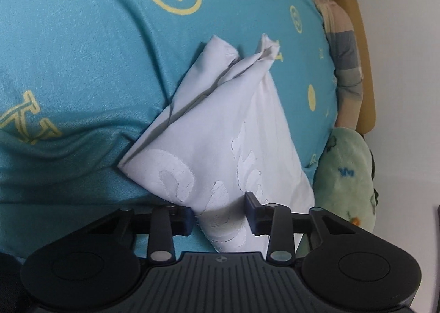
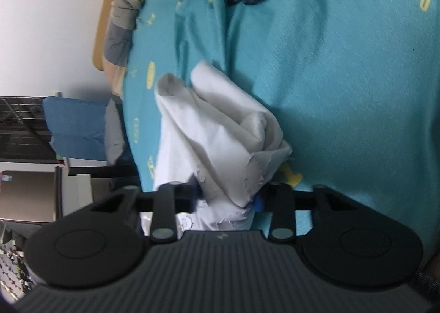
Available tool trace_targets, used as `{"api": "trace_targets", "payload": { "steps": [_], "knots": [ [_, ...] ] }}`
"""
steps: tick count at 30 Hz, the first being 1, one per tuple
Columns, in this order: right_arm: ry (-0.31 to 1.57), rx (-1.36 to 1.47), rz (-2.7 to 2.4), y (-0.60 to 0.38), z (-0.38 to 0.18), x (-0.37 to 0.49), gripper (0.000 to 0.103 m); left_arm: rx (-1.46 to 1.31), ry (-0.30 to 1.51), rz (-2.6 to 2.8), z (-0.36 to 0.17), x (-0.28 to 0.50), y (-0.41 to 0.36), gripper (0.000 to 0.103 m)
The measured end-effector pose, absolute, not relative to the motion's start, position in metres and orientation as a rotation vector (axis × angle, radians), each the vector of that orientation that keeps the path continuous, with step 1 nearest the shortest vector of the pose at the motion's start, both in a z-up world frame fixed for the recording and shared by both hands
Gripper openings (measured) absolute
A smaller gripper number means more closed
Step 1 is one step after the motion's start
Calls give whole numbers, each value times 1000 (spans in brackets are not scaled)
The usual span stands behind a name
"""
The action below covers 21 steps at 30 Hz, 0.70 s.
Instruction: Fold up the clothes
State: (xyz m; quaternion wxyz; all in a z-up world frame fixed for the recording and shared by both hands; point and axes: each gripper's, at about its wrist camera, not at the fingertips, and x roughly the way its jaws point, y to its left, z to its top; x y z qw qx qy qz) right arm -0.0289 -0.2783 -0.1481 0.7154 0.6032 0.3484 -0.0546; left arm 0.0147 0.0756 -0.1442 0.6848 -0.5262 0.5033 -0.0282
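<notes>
White embroidered cotton garment (image 1: 220, 131) gripped at two spots on the teal bedsheet with yellow smiley prints (image 1: 82, 52).
Left tool (image 1: 220, 214) is clamped on the garment's near edge; right tool (image 2: 228, 197) is clamped on a bunched fold. A green plush toy (image 1: 346, 175) lies beside it.

The sheet (image 1: 82, 52) is teal with yellow smiley faces, letters and dots. The garment (image 1: 220, 131) is white with a white embossed swirl pattern. The plush (image 1: 346, 172) is pale green.
</notes>
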Motion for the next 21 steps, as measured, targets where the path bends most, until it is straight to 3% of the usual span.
{"api": "trace_targets", "payload": {
  "steps": [5, 11, 21],
  "knots": [
    [723, 1318, -88, -288, -126, -35, 24, -1224, 1117, -97, -122, 15, 83, 16],
    [657, 1321, -77, -308, -76, -59, 23, -1164, 1084, -198, -52, 16, 56, 14],
    [424, 1299, -150, -419, 24, -127, 23, -1003, 1133, -452, 57, 29, -102, 14]
  ]
}}
